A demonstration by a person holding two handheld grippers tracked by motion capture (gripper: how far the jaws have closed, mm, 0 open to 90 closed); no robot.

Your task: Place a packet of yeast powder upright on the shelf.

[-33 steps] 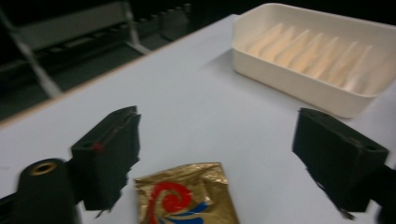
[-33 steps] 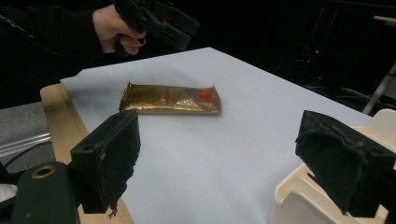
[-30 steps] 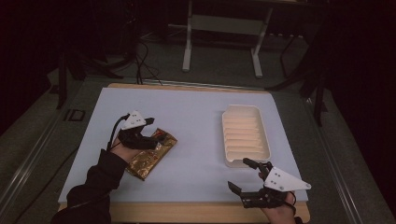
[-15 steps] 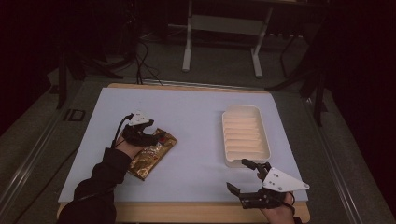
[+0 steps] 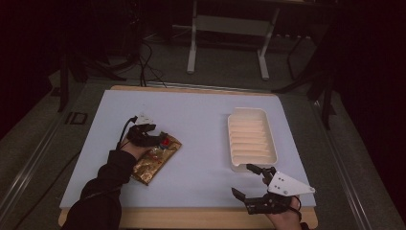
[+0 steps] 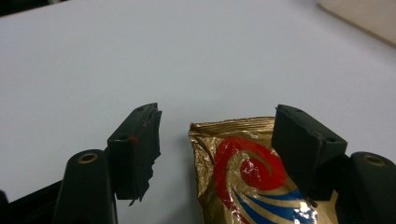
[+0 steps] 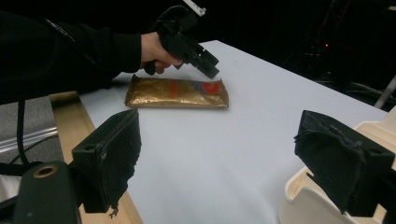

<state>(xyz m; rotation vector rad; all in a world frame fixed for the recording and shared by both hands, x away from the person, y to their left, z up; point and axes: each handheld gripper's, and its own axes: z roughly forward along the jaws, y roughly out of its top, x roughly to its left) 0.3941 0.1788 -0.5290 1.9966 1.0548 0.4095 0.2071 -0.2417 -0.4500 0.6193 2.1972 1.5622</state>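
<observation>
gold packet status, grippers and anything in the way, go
Left gripper open, jaws just been closing, astride the gold packet's end, not yet pinching. Right gripper open, idle near the cream tray. Packet flat on the table, nothing blocking.

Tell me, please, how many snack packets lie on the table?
1. The gold snack packet lies flat on the left part of the table, beneath the left gripper. The white tray on the right holds none that I can see.

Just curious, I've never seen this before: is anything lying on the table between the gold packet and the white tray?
No. In the high view, between gold packet and white tray there is only bare table.
</observation>
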